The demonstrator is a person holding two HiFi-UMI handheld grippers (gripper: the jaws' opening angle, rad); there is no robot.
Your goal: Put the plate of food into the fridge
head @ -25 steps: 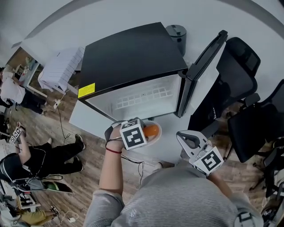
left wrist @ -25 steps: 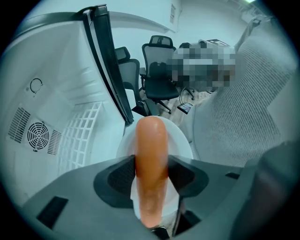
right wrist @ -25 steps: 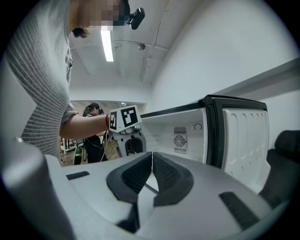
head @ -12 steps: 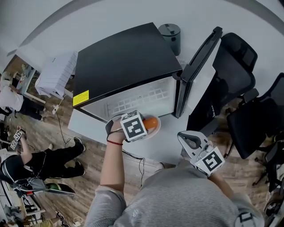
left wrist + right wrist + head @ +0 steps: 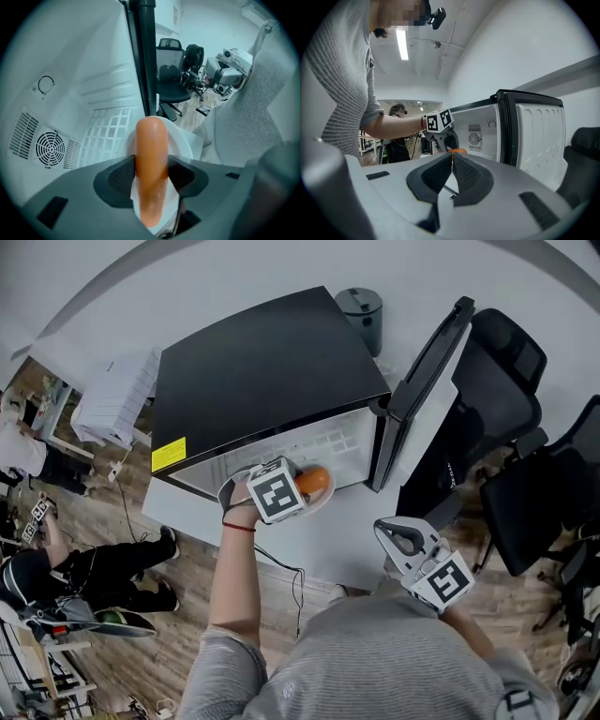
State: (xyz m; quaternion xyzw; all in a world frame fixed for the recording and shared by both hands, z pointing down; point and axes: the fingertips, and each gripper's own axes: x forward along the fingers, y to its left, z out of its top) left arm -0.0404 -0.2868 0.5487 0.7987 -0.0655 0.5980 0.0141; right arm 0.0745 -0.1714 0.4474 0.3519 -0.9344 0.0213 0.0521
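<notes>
One boxy fridge (image 5: 272, 371) fills the upper middle of the head view. Its top is flat, black and glossy, and its inside is smooth white plastic with a white grid shelf (image 5: 105, 133). Its door (image 5: 427, 371) stands open at the upper right, dark-edged with a moulded white lining.

The left gripper (image 5: 151, 178), grey with ribbed dark pads, is at the fridge's mouth in the centre of the frame. Its jaws stand fairly wide, clamped on the round white plate (image 5: 180, 143) and the food (image 5: 151, 140) on it. The food is a smooth, shiny orange piece with rounded ends.

The right gripper (image 5: 451, 176) hangs at the lower right of the head view, pads pressed together on nothing.

From above, the marker cube hides most of the plate. What kind of food it is cannot be made out.
</notes>
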